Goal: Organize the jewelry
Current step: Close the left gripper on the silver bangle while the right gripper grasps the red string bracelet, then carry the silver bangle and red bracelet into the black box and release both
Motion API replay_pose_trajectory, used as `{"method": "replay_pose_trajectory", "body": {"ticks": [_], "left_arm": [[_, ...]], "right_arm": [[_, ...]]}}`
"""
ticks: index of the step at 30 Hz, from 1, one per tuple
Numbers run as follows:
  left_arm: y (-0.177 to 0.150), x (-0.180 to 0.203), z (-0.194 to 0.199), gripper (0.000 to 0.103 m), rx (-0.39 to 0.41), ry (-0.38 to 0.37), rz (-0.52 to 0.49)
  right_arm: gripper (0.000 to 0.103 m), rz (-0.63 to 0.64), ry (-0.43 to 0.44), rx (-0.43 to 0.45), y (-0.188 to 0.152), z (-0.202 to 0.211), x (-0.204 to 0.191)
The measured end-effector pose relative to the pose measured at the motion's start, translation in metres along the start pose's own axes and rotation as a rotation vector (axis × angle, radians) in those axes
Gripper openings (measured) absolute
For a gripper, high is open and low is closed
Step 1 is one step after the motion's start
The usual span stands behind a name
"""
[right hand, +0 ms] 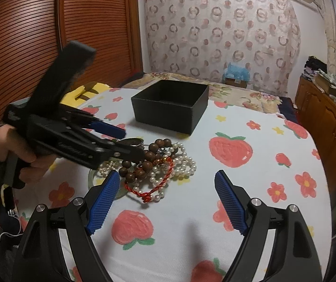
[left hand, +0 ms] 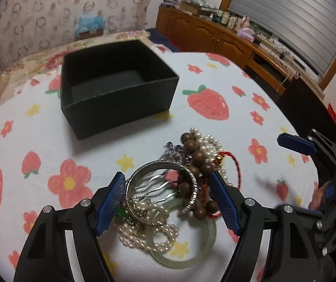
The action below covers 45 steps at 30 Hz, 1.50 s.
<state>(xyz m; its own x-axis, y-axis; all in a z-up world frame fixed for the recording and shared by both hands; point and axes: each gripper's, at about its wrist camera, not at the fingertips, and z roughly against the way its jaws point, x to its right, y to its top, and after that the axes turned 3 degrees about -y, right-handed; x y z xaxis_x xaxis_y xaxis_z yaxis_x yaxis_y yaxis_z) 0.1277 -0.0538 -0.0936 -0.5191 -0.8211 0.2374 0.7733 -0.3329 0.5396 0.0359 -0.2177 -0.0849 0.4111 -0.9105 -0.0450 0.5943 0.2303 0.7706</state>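
A heap of jewelry lies on the strawberry-print cloth [left hand: 215, 103]: a silver bangle [left hand: 158, 165], a pale jade bangle [left hand: 191, 260], brown wooden beads [left hand: 198, 156], pearl strands [left hand: 211, 143] and a red cord [left hand: 235, 162]. My left gripper [left hand: 167, 175] points down over the heap, open, its blue pads either side of the silver bangle with a gap on both sides. An open, empty black box [left hand: 118, 108] stands behind the heap. My right gripper [right hand: 167, 172] hangs open just in front of the pearls [right hand: 184, 162] and red cord [right hand: 158, 189], with nothing between its fingers.
A person's hand [right hand: 15, 145] holds the left gripper [right hand: 132, 141] at the heap's left side. A wooden cabinet [left hand: 215, 35] with clutter runs along the right. A slatted wooden wardrobe [right hand: 74, 23] stands at the left. The bed edge lies behind the box [right hand: 168, 117].
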Motion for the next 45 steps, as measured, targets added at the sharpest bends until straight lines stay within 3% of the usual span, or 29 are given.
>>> {"method": "replay_pose_trajectory", "body": {"ticks": [2, 5, 9, 14, 19, 21, 22, 24, 37, 45], "left_arm": [[0.0, -0.003, -0.001, 0.07, -0.005, -0.018, 0.006], [-0.003, -0.008, -0.001, 0.059, -0.005, -0.021, 0.017], [-0.006, -0.01, 0.002, 0.058, 0.009, -0.031, 0.017], [-0.009, -0.013, 0.018, 0.058, 0.077, 0.017, 0.027], [-0.012, -0.019, 0.033, 0.058, 0.133, 0.061, 0.045], [-0.012, -0.022, 0.038, 0.058, 0.151, 0.064, 0.051], [-0.013, -0.023, 0.041, 0.058, 0.16, 0.067, 0.056], [-0.013, -0.024, 0.045, 0.058, 0.169, 0.076, 0.057], [-0.006, -0.025, 0.058, 0.058, 0.222, 0.111, 0.064], [0.013, -0.021, 0.06, 0.058, 0.257, 0.157, 0.036]], "right_arm": [[0.077, 0.001, 0.018, -0.009, 0.0, -0.003, 0.0], [0.065, 0.004, 0.045, -0.036, 0.001, -0.008, -0.001], [0.059, -0.002, 0.069, -0.063, 0.003, -0.017, 0.0], [0.04, -0.032, 0.086, -0.099, 0.008, -0.029, 0.006], [0.033, -0.111, 0.128, -0.148, 0.009, -0.044, 0.017], [0.023, -0.126, 0.139, -0.17, 0.009, -0.049, 0.018], [0.012, -0.131, 0.145, -0.176, 0.009, -0.05, 0.018], [0.004, -0.132, 0.151, -0.176, 0.009, -0.048, 0.017], [0.003, -0.033, 0.105, 0.003, 0.057, 0.014, 0.009], [0.003, 0.033, 0.033, 0.022, 0.079, 0.0, 0.018]]}}
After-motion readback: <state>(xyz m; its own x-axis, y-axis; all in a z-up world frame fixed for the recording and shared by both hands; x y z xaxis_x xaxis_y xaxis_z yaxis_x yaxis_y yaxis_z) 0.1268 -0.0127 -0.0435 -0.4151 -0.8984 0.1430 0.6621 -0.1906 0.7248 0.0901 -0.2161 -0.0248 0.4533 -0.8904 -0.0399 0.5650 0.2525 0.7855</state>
